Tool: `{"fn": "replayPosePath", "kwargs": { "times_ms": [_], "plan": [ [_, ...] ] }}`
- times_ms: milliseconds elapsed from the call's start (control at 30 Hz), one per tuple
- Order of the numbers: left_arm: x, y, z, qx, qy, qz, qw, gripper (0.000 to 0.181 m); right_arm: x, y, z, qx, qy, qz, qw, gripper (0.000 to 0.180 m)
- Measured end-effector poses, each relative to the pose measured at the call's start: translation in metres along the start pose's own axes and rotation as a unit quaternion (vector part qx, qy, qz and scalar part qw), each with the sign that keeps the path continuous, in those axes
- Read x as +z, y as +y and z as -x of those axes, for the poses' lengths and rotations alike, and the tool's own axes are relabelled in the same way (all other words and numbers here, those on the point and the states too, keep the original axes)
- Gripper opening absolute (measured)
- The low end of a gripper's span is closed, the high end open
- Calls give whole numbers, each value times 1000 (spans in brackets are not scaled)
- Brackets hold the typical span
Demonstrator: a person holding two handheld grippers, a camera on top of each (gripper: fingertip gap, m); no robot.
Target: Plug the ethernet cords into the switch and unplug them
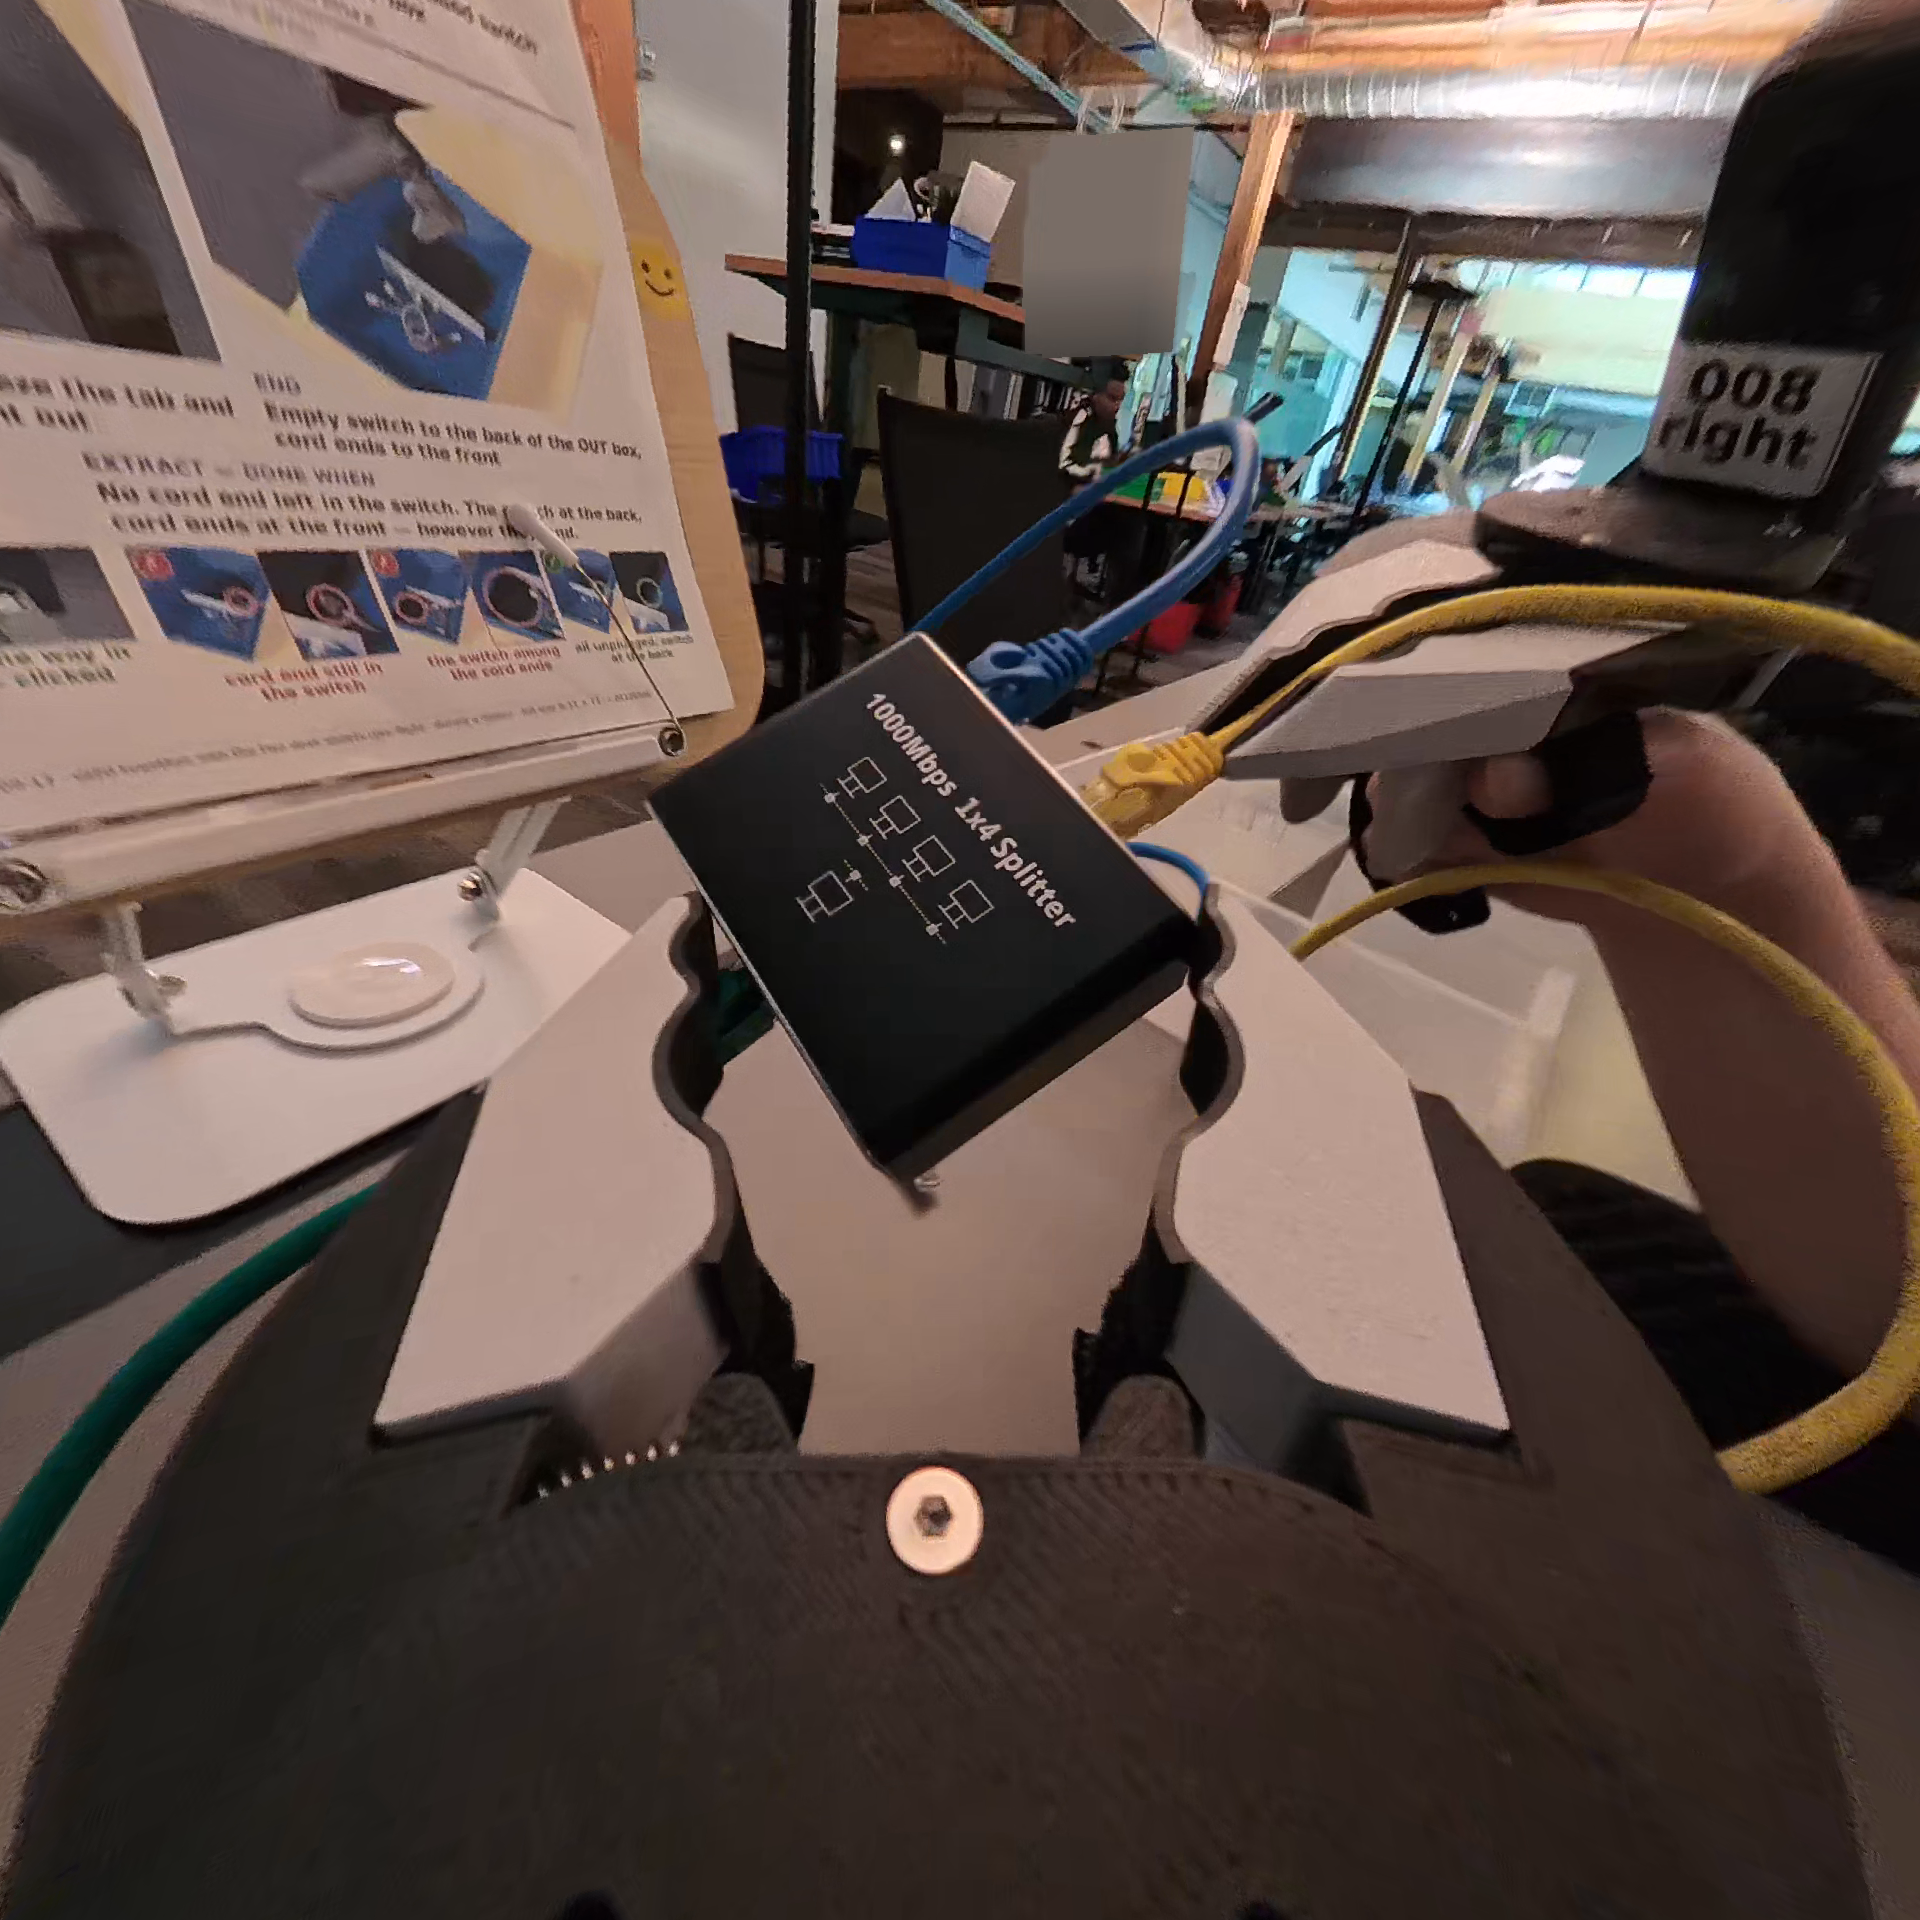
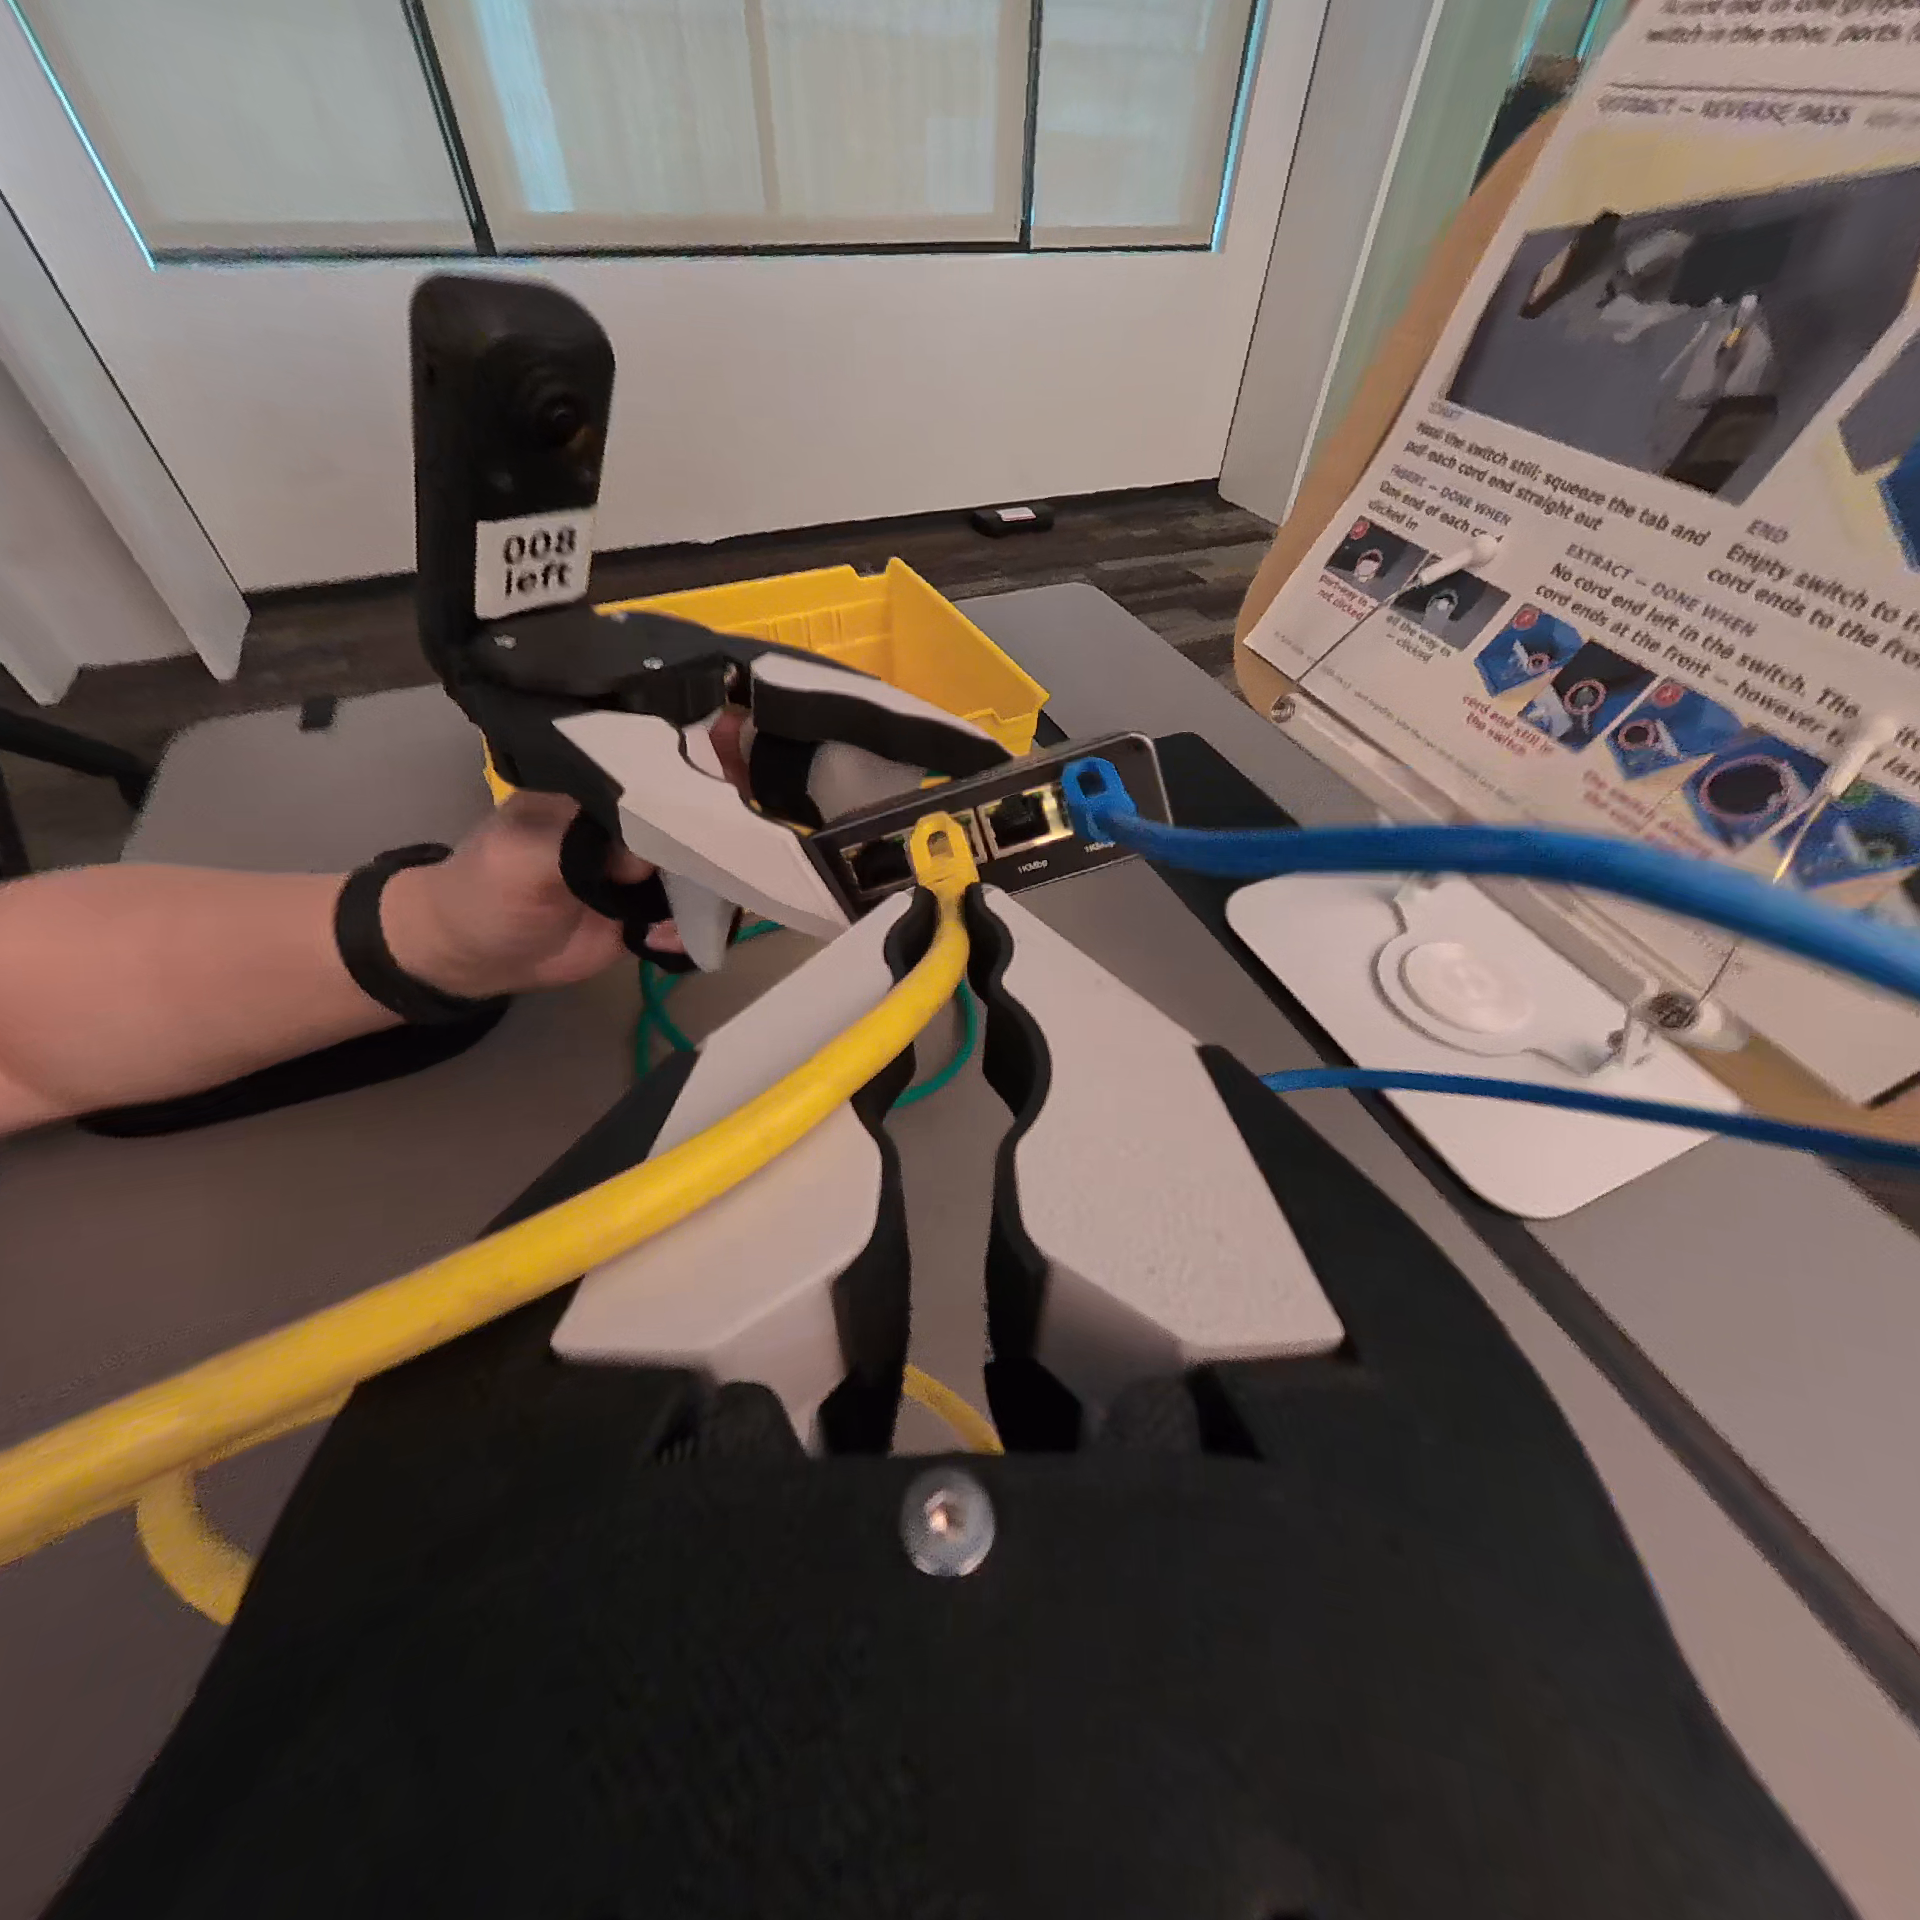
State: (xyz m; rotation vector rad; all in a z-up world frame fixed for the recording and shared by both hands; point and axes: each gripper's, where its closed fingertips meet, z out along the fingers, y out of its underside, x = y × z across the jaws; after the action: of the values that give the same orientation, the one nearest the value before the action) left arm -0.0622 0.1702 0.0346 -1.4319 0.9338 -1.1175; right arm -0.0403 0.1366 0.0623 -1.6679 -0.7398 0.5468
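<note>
Right hand-held gripper (image 2: 940, 914) pinches yellow cord (image 2: 665, 1174) | left hand-held gripper (image 1: 951, 971) clamps switch (image 1: 920, 894) — blue cord (image 2: 1507, 862) beside

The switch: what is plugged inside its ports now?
The switch has a yellow plug and a blue plug in its ports. Two ports show empty. The right gripper holds the yellow cord. Ports on other sides are hidden.
</note>
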Motion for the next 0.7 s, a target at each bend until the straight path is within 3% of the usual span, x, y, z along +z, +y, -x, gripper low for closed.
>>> {"fn": "replayPosePath", "kwargs": {
  "times_ms": [167,533,700],
  "plan": [
    [-2,-4,-7,67,-19,12,997,90,-4,1,6,-75,-6,8,997,5],
    [-12,-26,-21,91,-26,-8,995,84,-8,-9,32,-76,-60,-2,995,5],
    [-17,-35,-14,120,-48,-16,992,84,-1,-18,29,-109,-7,-17,994,4]
  ]
}}
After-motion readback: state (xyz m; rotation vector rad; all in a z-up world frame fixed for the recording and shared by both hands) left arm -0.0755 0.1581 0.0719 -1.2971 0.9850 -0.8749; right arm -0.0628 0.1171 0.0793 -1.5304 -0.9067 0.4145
